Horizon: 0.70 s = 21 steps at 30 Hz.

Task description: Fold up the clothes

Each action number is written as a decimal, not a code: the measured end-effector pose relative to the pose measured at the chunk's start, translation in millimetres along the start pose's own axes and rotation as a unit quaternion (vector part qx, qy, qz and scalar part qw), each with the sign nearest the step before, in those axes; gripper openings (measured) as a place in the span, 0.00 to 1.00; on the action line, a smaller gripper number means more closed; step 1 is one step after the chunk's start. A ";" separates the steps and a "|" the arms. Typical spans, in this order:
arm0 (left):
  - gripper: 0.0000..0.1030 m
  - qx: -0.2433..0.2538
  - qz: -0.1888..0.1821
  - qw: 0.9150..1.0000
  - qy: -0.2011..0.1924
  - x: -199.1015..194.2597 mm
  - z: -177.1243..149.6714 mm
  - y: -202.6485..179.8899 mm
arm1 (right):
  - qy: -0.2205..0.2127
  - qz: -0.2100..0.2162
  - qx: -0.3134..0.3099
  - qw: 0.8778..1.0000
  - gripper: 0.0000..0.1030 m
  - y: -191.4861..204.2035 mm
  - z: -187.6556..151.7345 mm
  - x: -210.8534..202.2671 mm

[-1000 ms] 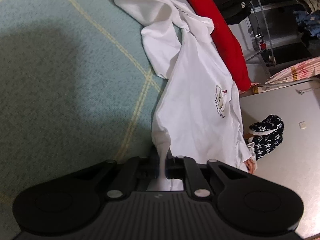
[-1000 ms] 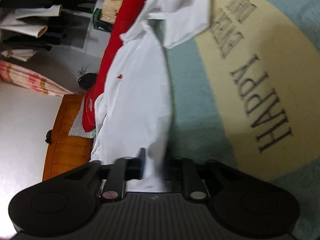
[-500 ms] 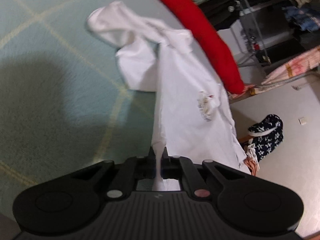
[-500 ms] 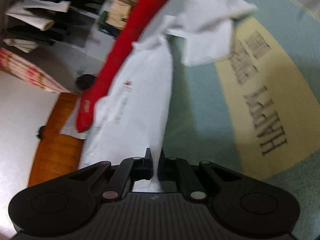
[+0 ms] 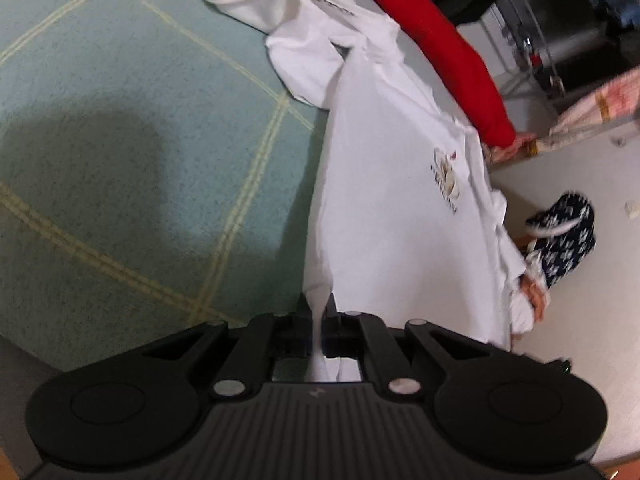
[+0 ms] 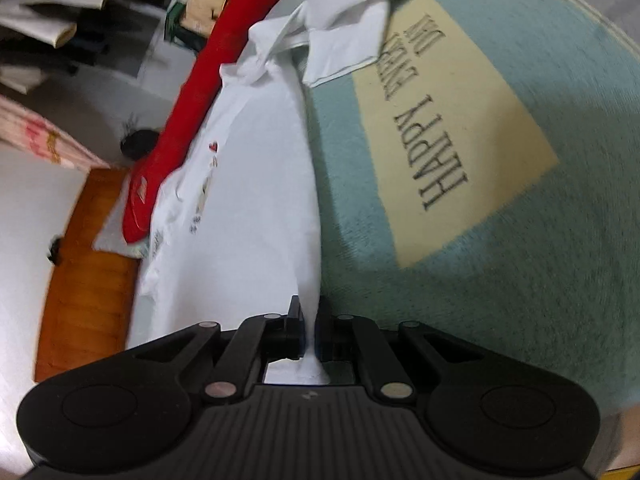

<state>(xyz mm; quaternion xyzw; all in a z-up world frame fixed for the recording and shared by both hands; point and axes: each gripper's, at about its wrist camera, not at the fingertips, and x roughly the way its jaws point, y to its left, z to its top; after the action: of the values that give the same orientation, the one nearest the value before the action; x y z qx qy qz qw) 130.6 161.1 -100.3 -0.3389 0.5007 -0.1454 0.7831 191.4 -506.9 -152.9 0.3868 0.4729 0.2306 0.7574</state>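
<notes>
Left gripper (image 5: 319,312) is clamped tight on the hem corner of the white T-shirt (image 5: 392,184). A second back it was pinching a looser bunch of cloth; the jaws have nipped in since, and the cloth between them now reads as a thin pleat. The hem has come up off the teal blanket (image 5: 140,140) and the panel between hem and chest print looks flatter and more taut than before, so the lift-and-pull is working. The shirt runs lengthwise away from the grippers: hem at the tools, collar and sleeves at the far end against the red garment (image 5: 432,36). The long axis is hem to collar, leaning a bit right in the left view. The far sleeves remain crumpled and folded over themselves, not spread. Right gripper (image 6: 307,332) is likewise closed hard on the other hem corner, no change in grip, cloth pinched to a narrow ridge. From this side the T-shirt (image 6: 248,220) lies beside the cream "HAPPY" patch (image 6: 452,132). My read: both corners are secured and the body is straightened, ready to carry the hem toward the collar, but the sleeves need tidying first.
</notes>
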 end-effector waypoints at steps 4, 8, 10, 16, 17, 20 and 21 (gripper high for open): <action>0.04 0.041 0.041 0.998 -0.012 -24.8 1.9 -13.2 | -0.023 -0.038 -0.026 0.999 0.16 10.4 1.5 -19.0; 0.09 0.094 0.085 0.990 -0.061 -59.0 9.8 -34.2 | -0.067 -0.066 -0.075 0.993 0.47 40.8 5.0 -45.7; 0.15 0.129 0.088 0.985 -0.074 -58.5 16.2 -51.2 | -0.081 -0.062 -0.103 0.989 0.59 61.1 7.1 -49.2; 0.29 0.283 0.089 0.952 -0.074 9.9 20.3 -120.9 | -0.054 -0.092 -0.237 0.966 0.71 134.7 0.5 31.5; 0.34 0.309 0.092 0.944 -0.074 26.9 17.4 -129.8 | -0.047 -0.101 -0.260 0.959 0.71 144.4 -2.9 49.4; 0.37 0.346 0.113 0.929 -0.073 64.8 7.4 -139.2 | -0.027 -0.121 -0.314 0.941 0.71 161.5 -17.6 94.1; 0.37 0.356 0.121 0.924 -0.072 75.8 3.7 -138.8 | -0.021 -0.127 -0.329 0.936 0.71 164.9 -23.3 106.9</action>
<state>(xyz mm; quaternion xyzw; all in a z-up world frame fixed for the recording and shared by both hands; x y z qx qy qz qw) 184.0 18.5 -57.4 0.0160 0.3952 -0.1930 0.8980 221.0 -323.8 -83.8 0.0576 0.3993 0.2670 0.8752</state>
